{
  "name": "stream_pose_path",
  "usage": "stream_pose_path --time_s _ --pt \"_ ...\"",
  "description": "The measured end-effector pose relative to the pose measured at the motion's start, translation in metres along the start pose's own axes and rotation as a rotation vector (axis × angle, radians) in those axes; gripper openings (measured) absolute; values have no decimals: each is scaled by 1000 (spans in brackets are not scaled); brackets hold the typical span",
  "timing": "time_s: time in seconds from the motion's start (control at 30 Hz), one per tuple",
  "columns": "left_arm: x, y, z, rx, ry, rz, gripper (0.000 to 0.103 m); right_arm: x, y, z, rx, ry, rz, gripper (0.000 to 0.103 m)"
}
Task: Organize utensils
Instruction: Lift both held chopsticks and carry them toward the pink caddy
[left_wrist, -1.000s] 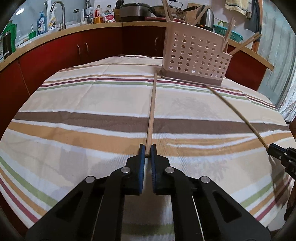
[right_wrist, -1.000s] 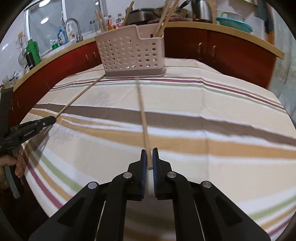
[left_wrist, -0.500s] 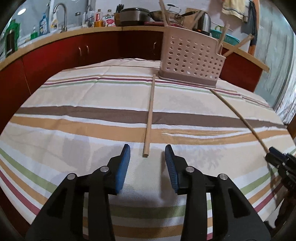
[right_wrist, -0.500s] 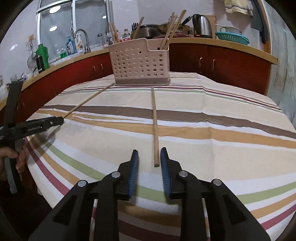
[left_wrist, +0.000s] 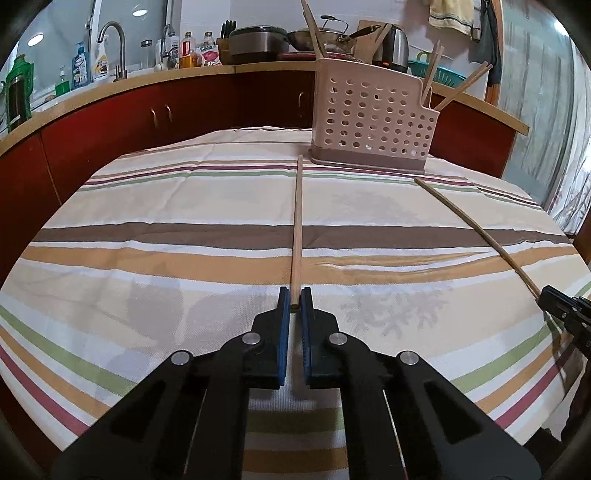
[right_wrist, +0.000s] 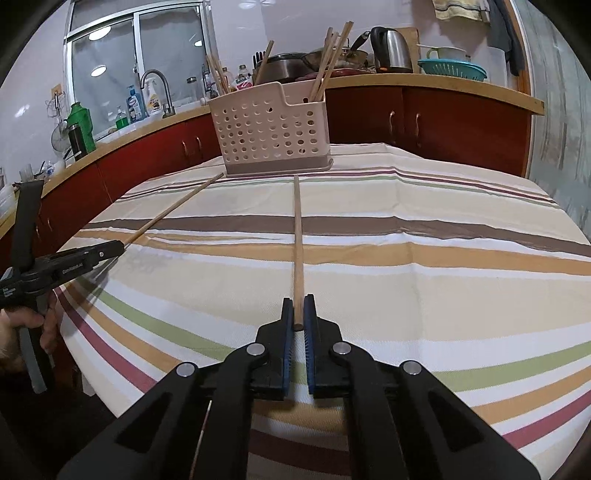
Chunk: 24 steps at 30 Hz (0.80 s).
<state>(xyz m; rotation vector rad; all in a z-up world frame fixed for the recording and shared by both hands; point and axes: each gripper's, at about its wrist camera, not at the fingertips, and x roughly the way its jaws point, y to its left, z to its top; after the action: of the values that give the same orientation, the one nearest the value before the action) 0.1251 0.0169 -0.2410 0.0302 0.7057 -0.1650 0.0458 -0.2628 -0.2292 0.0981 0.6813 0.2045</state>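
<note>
Left gripper (left_wrist: 295, 300) pinches the near end of one chopstick (left_wrist: 297, 229) — right gripper (right_wrist: 298, 312) pinches the other chopstick (right_wrist: 297, 243). Both sticks point toward the holder (right_wrist: 271, 134).

Blurred lettering on left gripper (right_wrist: 122, 246), perhaps unreadable

Each view looks forward along its own fingers, low and close over the striped tablecloth (left_wrist: 184, 221), toward the perforated basket (left_wrist: 373, 122) standing beyond the fingertips. The left view has it ahead and right of the fingers, the right view ahead and slightly left. Both share cloth, basket and kitchen counter (right_wrist: 443, 79); each catches the other gripper at its frame edge.
</note>
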Motion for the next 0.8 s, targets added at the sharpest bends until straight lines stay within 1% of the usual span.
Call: stream_pose_path --time_s 0.1,0.13,0.17,0.23,0.27,0.33,0.37,0.4,0.43,0.47,0.53,0.6,0.7,0.73,0.8 --pt "4 1 2 -10 11 8 7 0 1 -1 2 -1 2 7" --pt "4 2 3 -14 11 6 13 1 1 -1 2 -1 3 7" --pt "4 3 4 -19 17 4 27 1 1 -1 3 -2 3 7" --pt "5 5 7 -32 21 8 42 2 0 -1 8 -3 8 7" --pt "6 5 8 -39 30 4 42 2 0 -1 9 -2 10 7" --pt "9 3 9 -24 35 6 40 2 0 -1 11 -5 10 7" --pt "10 1 9 -12 37 5 30 2 0 -2 13 -7 10 7" --pt "10 -1 9 7 39 9 26 2 -1 -2 16 -7 13 7" --pt "11 -3 9 17 37 -3 16 2 -2 -2 24 -6 19 7" --pt "10 -4 9 21 34 -9 8 1 -3 -2 29 -5 23 7" --pt "10 -5 8 28 29 -9 7 0 -3 -2 31 -3 26 7" --pt "7 -3 7 14 20 -14 6 -3 -2 -1 24 -9 24 7" --pt "-8 -3 9 25 -35 -5 6 -12 -1 4 15 -34 20 7" --pt "-18 -4 11 38 -71 6 6 -16 0 7 10 -46 17 7" --pt "-32 -4 16 51 -114 15 6 -24 1 13 3 -72 12 7"
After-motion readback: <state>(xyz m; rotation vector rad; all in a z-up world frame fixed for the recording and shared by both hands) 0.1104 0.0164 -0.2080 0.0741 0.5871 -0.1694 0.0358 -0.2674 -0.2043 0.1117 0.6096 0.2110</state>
